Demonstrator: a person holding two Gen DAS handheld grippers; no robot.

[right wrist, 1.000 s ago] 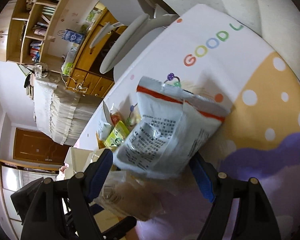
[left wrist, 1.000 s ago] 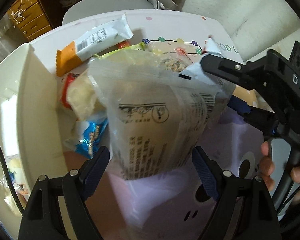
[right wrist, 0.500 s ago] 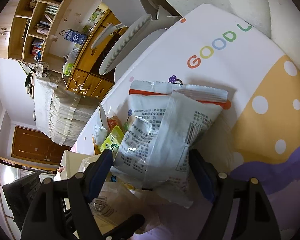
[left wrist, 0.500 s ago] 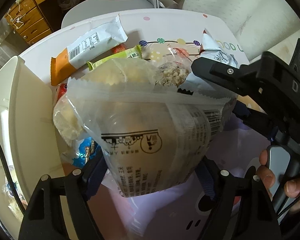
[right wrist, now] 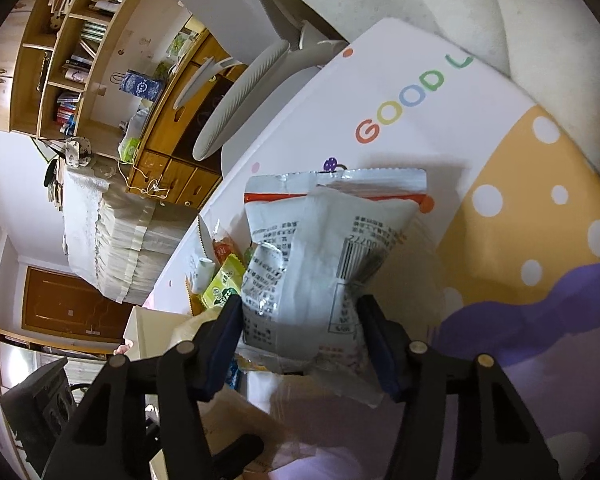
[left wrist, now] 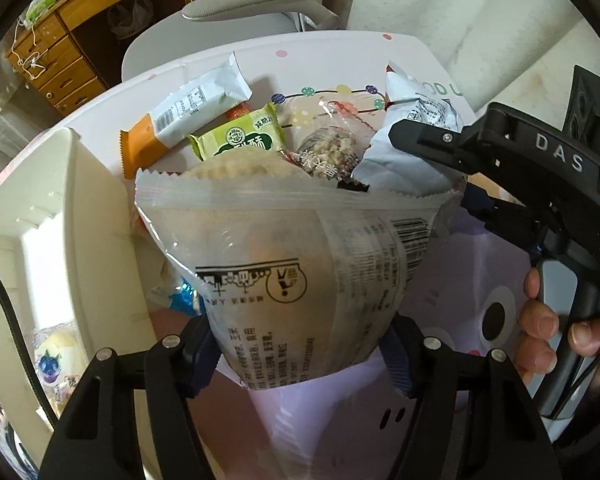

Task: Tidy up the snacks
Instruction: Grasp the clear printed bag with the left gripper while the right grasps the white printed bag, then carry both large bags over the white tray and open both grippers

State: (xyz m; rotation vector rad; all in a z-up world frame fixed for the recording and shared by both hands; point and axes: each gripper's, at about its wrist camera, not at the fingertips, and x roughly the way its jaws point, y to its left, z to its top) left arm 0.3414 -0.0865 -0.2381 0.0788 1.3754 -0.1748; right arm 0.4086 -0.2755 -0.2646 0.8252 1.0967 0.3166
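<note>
Gripping two snack packets at once, with most of the pile not yet sorted.

Left hand-held gripper point(left wrist: 300, 354) has just been closing, and its pads now press the sides of a clear packet point(left wrist: 292, 256) with a pale cake inside, lifted over the heap. Right hand-held gripper point(right wrist: 304, 344) has also just been closing; it pinches a silver packet point(right wrist: 324, 264) with an orange stripe, its far end near the tabletop point(right wrist: 412, 80). Beside the heap stands a white bin point(left wrist: 88, 208); one blue-printed snack point(left wrist: 54, 356) shows beyond its wall, though whether it lies inside I cannot tell. Left on the mat are an orange-and-white bar point(left wrist: 188, 114), a green packet point(left wrist: 240, 140) and a nut bar point(left wrist: 328, 152), so by my reading the sorting is at an early stage.
</note>
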